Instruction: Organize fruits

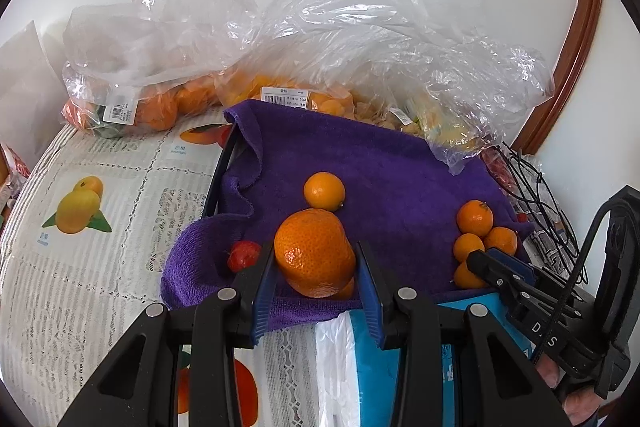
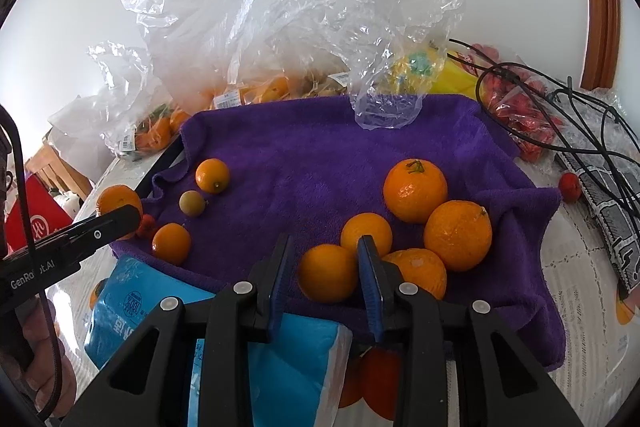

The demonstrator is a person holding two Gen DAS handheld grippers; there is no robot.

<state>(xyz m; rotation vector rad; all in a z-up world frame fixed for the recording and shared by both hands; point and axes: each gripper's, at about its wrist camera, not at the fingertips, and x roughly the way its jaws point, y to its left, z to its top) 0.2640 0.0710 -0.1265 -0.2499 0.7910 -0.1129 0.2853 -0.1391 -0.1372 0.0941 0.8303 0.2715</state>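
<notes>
A purple towel (image 1: 360, 163) (image 2: 304, 155) carries loose oranges. My left gripper (image 1: 314, 255) is shut on a big orange (image 1: 314, 253), held over the towel's near left corner; the right wrist view shows that orange (image 2: 116, 199) behind the left gripper's finger (image 2: 120, 219). My right gripper (image 2: 325, 245) straddles a small orange (image 2: 328, 273) that rests on the towel in a cluster of several oranges (image 2: 458, 235) (image 1: 474, 217). A sliver of towel shows beside its left pad, so the pads do not press. A small orange (image 1: 324, 191) (image 2: 212, 175) and a pale round fruit (image 2: 192, 203) lie apart.
Clear plastic bags (image 1: 360, 27) (image 2: 280, 7) of fruit crowd the far side. A blue packet (image 1: 400, 347) (image 2: 140, 291) lies at the towel's near edge. Black cables (image 2: 560, 107) and red fruit (image 2: 570, 187) sit right; a small red fruit (image 1: 244, 255) lies left.
</notes>
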